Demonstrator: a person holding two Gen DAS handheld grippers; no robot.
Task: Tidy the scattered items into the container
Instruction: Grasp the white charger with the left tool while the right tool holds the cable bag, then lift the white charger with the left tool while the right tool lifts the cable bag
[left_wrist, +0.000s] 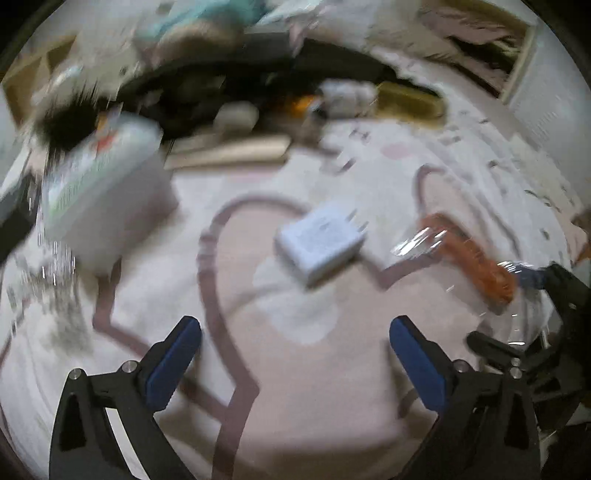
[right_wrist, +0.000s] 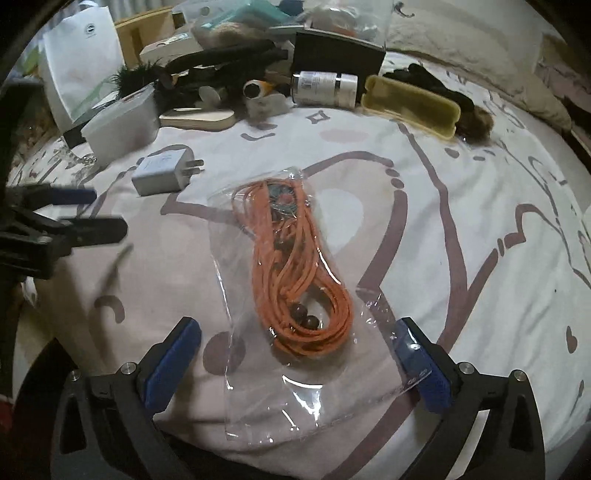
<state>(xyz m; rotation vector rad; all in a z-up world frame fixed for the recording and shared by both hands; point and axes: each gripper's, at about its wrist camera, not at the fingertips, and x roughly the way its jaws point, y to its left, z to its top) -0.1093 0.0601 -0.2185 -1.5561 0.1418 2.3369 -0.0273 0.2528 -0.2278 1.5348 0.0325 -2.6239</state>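
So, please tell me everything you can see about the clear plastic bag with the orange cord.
The clear plastic bag lies flat on the patterned bedsheet, long and crinkled. Inside sits a coiled orange cord with dark round beads and a bluish round ornament at its far end. The open right gripper straddles its near end; contact is unclear.

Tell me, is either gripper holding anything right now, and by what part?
Nothing is held. The left gripper is open over bare bedsheet; the right gripper is open astride the bagged orange cord, pads not pressing it.
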